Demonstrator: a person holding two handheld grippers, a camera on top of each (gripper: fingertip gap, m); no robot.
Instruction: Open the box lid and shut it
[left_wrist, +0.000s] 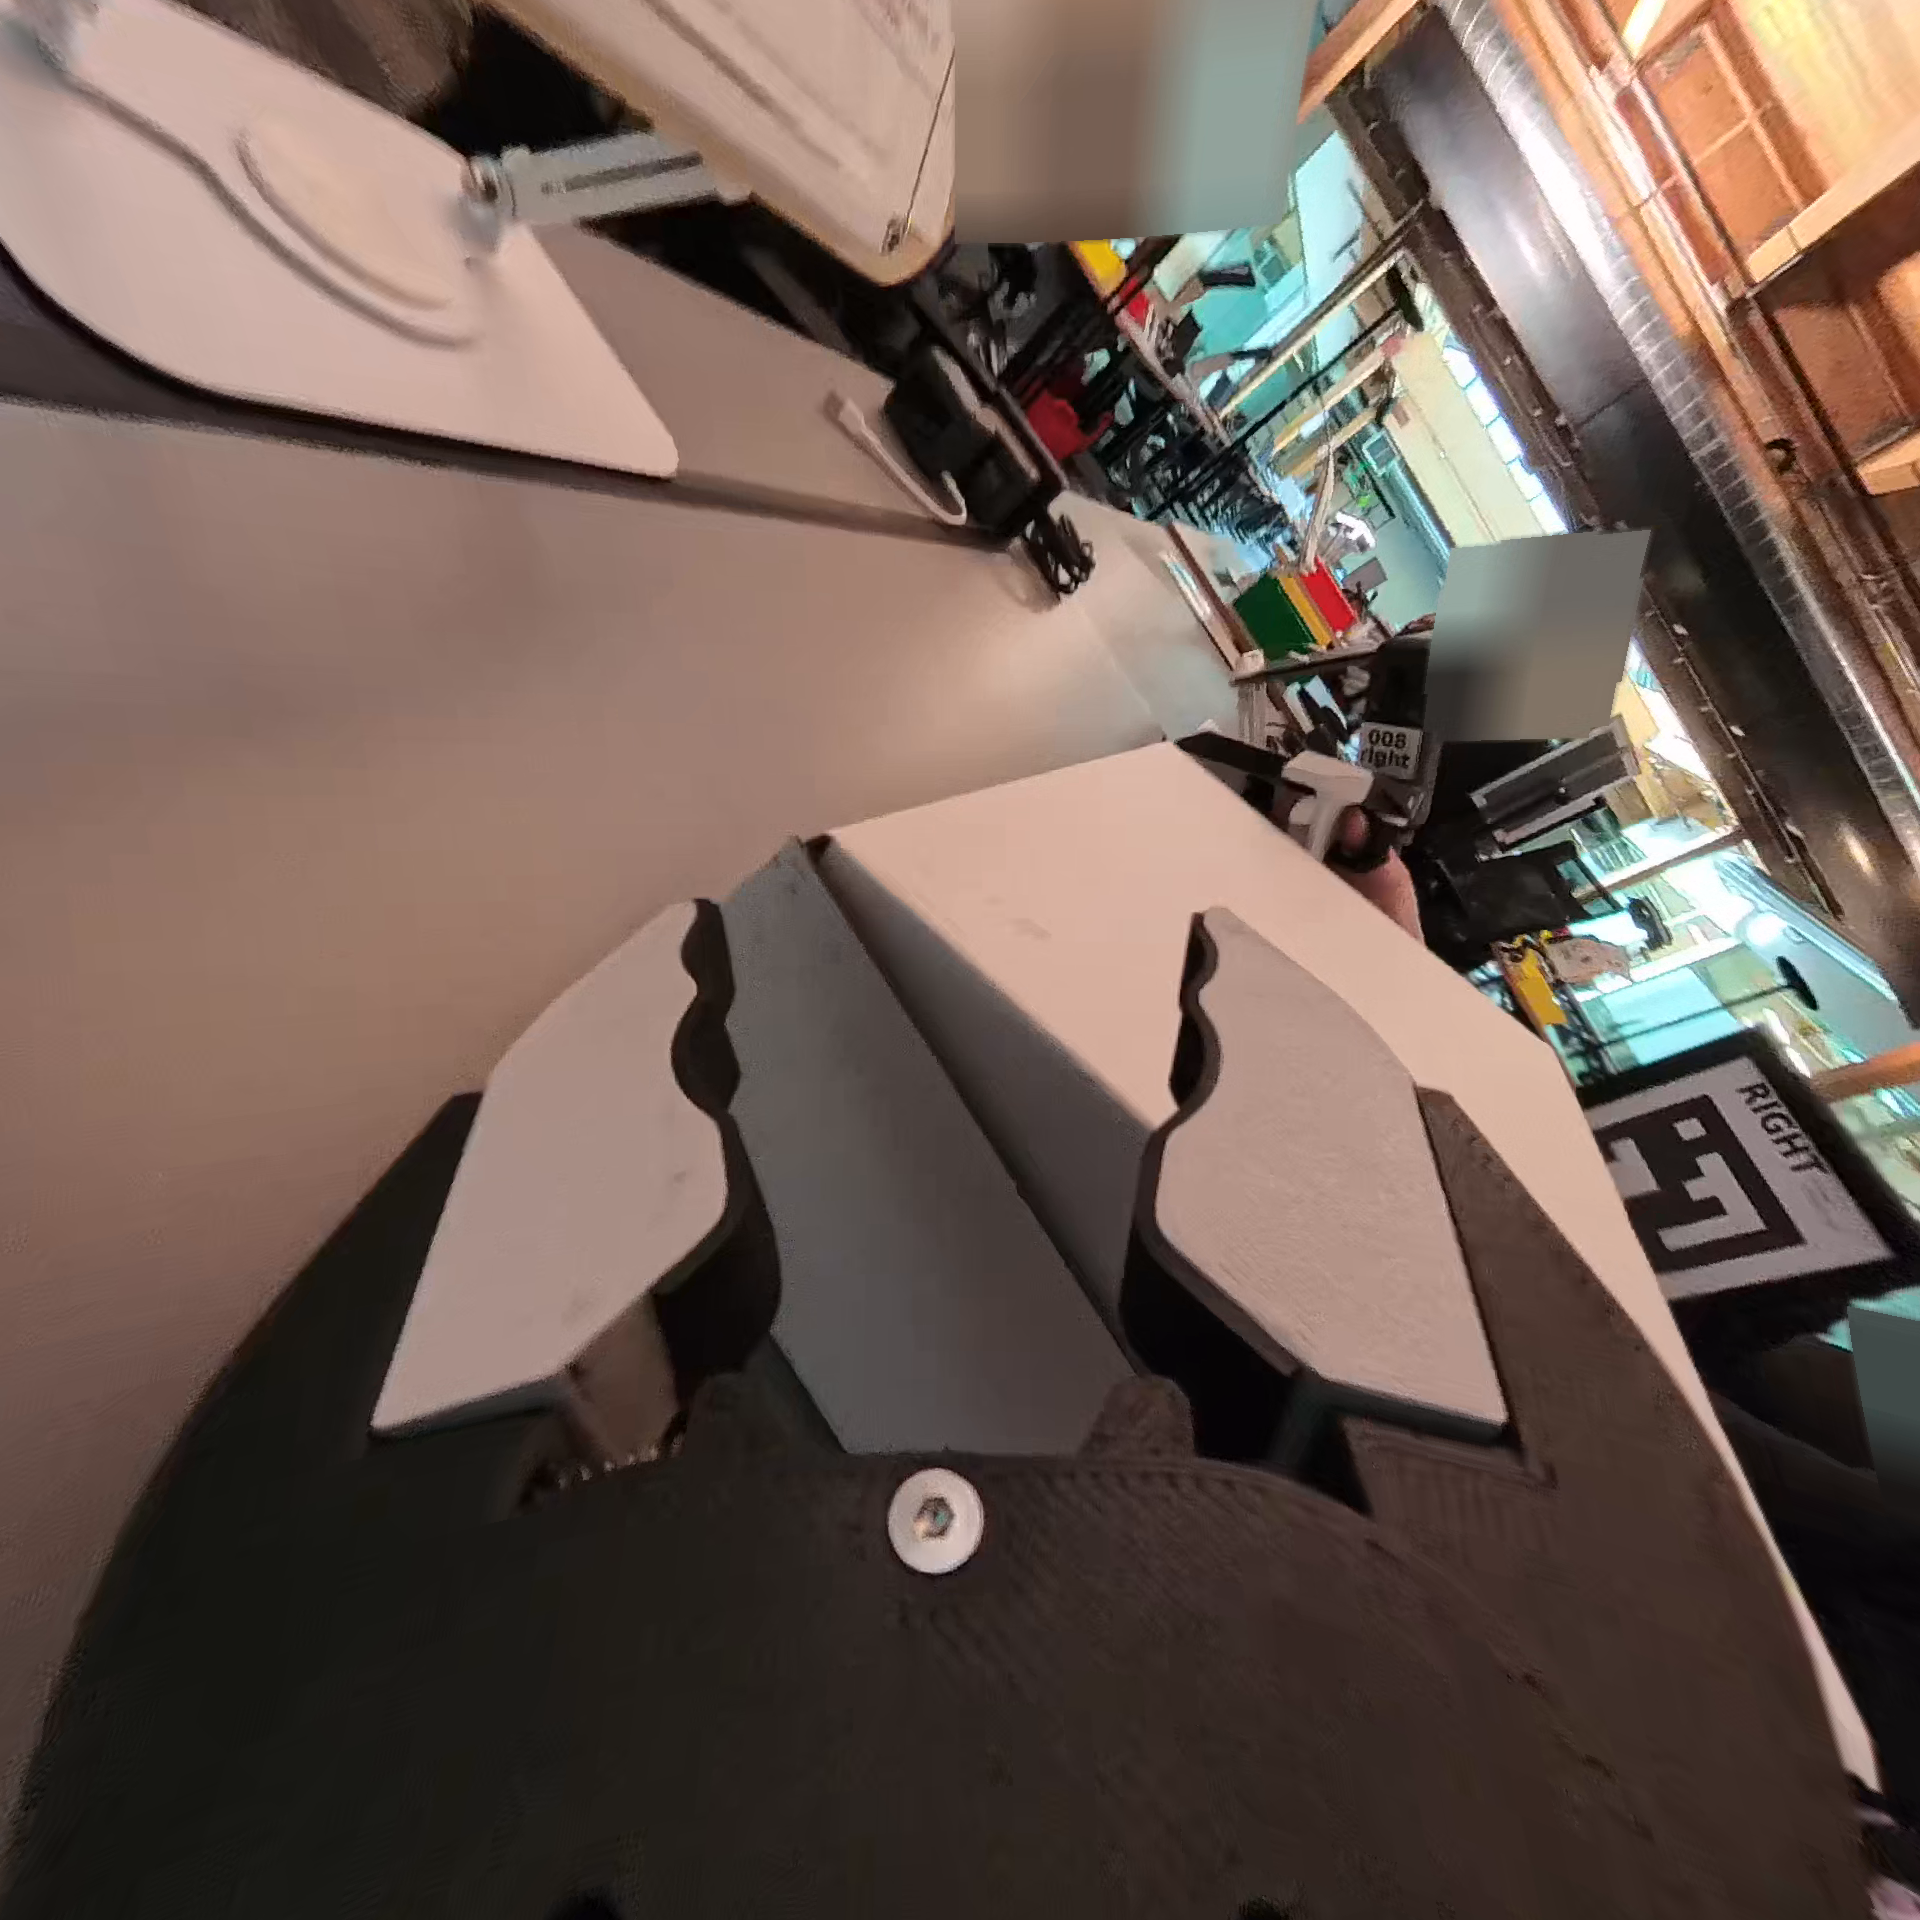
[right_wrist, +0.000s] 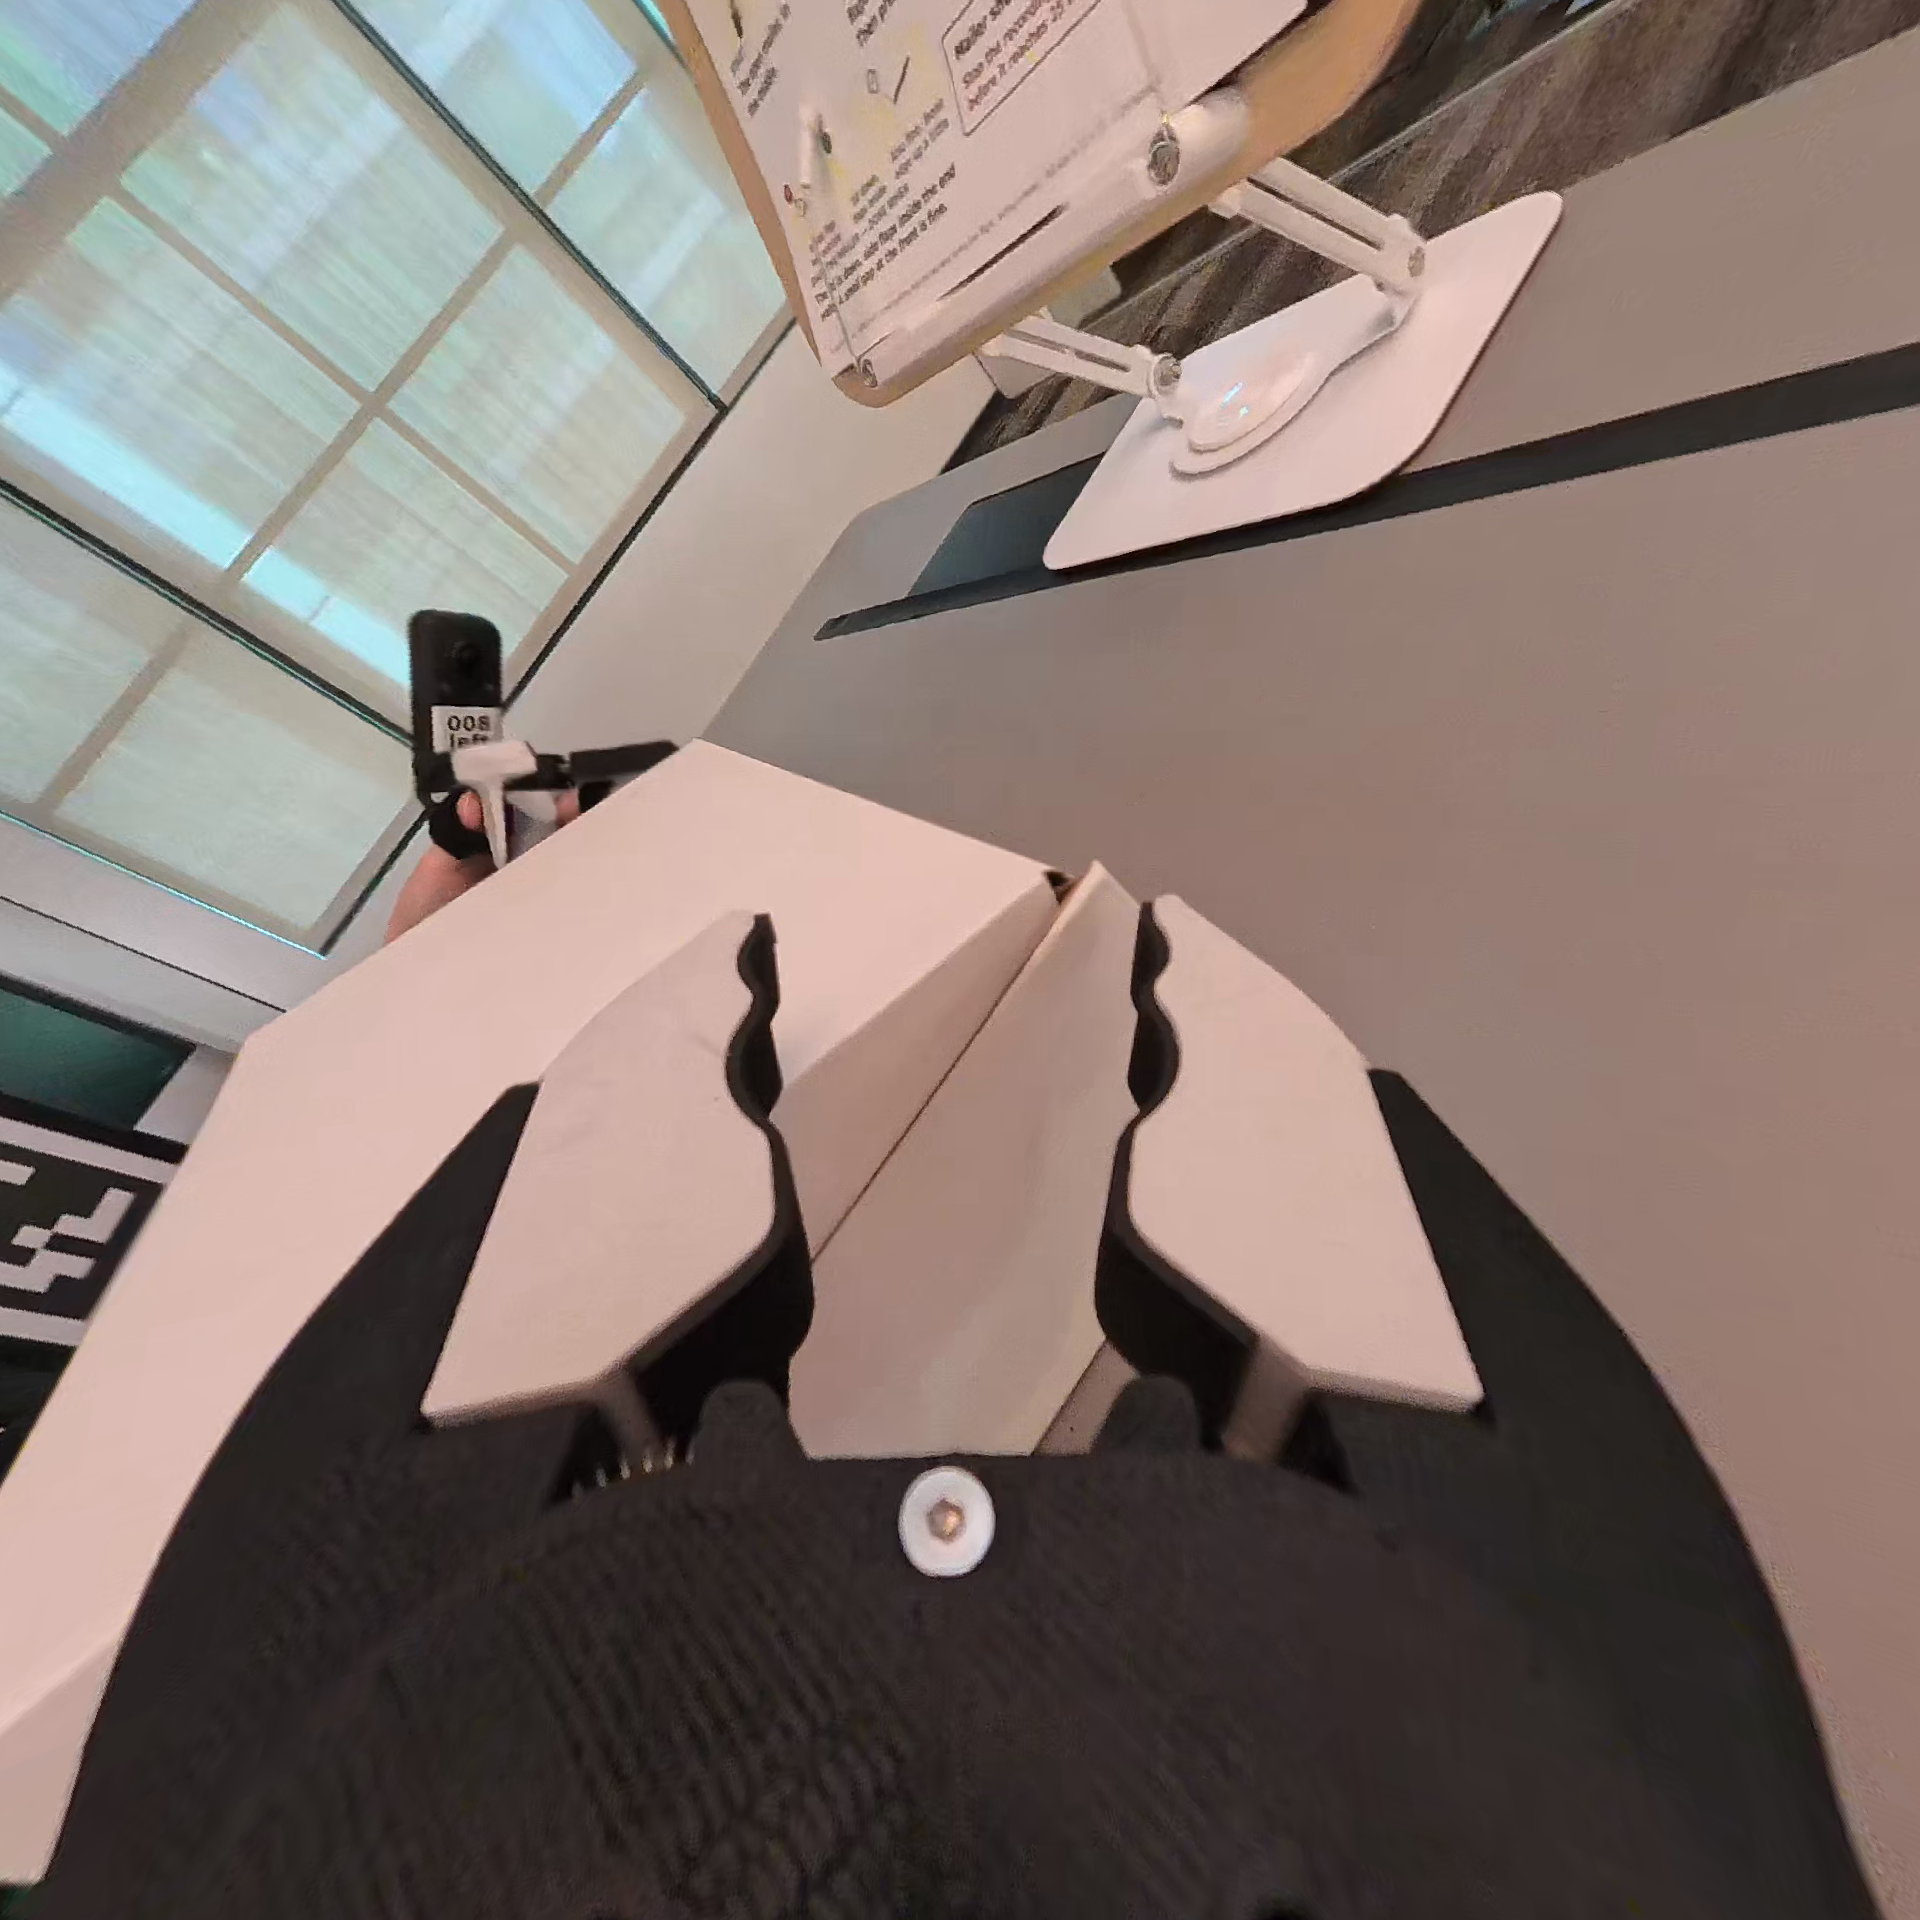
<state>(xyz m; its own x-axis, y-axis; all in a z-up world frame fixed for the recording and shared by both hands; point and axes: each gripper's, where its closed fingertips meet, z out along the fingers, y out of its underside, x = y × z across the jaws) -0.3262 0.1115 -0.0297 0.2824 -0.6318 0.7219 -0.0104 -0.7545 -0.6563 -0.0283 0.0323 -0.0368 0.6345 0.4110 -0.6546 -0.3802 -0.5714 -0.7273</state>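
- The white box (left_wrist: 1091, 935) lies on the grey table (left_wrist: 312, 779), between the two grippers, one at each end.
- The left gripper (left_wrist: 951, 971) has its fingers spread wide, straddling the box's end flap (left_wrist: 883, 1195) without pinching it; one finger (left_wrist: 582, 1164) sits outside the flap, the other over the lid.
- The right gripper (right_wrist: 956, 982) is likewise released, jaws wide apart around the flap (right_wrist: 977, 1195) at the opposite end.
- The lid (right_wrist: 623, 987) looks down, flat across the top of the box.
- Farther back, a white stand (right_wrist: 1299, 416) rests on the table, holding a tilted instruction board (right_wrist: 935, 156).
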